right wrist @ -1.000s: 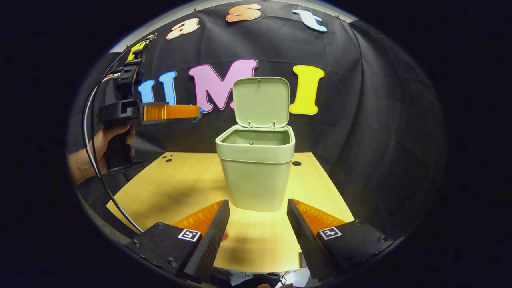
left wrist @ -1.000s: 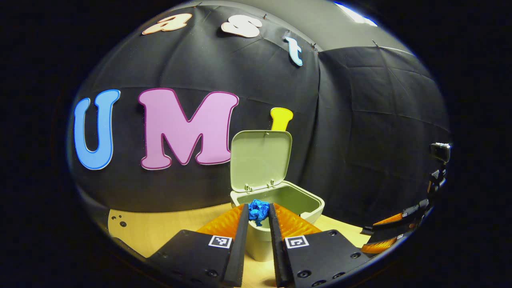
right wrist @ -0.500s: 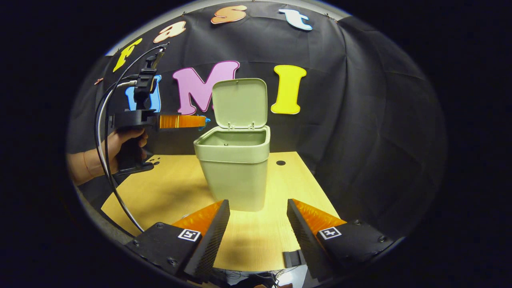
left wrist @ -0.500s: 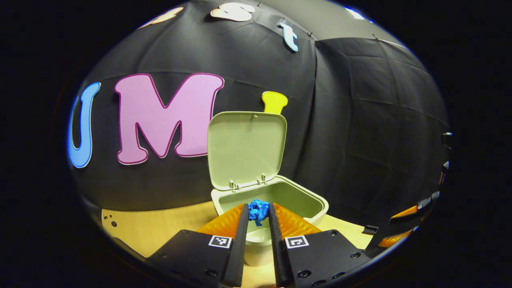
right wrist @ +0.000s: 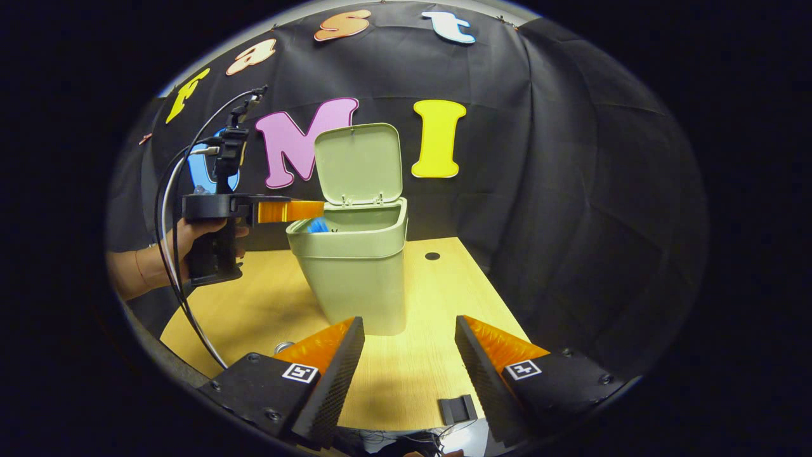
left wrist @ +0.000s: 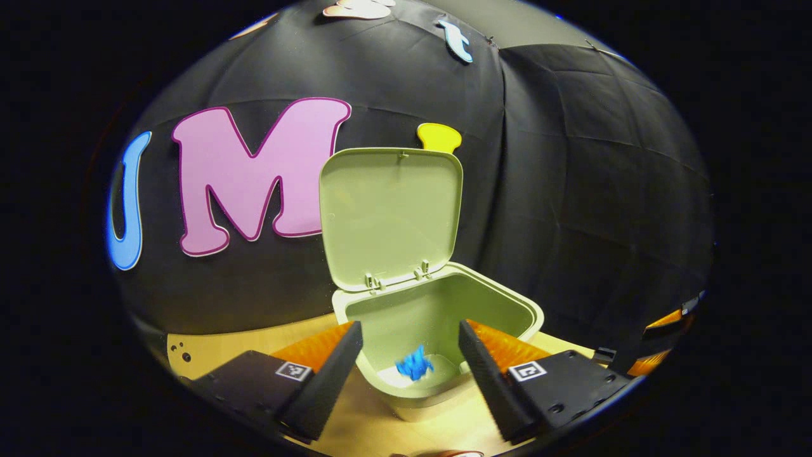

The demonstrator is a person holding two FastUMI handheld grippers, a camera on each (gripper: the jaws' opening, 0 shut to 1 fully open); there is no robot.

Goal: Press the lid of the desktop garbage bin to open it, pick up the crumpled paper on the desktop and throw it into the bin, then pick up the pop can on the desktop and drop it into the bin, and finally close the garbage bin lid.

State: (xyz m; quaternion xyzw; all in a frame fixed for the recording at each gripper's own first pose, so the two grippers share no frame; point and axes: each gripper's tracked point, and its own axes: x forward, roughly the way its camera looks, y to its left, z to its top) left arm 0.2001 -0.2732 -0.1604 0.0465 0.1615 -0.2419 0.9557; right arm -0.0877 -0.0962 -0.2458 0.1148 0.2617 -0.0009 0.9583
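The paper (left wrist: 414,366) is seen inside the bin (left wrist: 444,317), blurred, low between the walls, so the first drop is judged done or nearly so. A crumpled ball like this is judged very light and soft, easily squashed, and it can be pinched anywhere across its bulk. It lies below and ahead of the left gripper (left wrist: 410,374), whose jaws are spread wide and hold nothing, poised over the bin's near rim. In the right gripper view the left gripper (right wrist: 314,211) is seen reaching level over the bin's left rim, a bit of blue paper (right wrist: 317,225) just beneath its tip. The lid (left wrist: 390,212) stands upright at the back. The right gripper (right wrist: 409,362) is parted and empty, held near the tabletop's (right wrist: 406,374) front edge, well apart from the bin. The can is judged light, thin-walled and smooth; it is best taken across its middle. Its place cannot be told with certainty.
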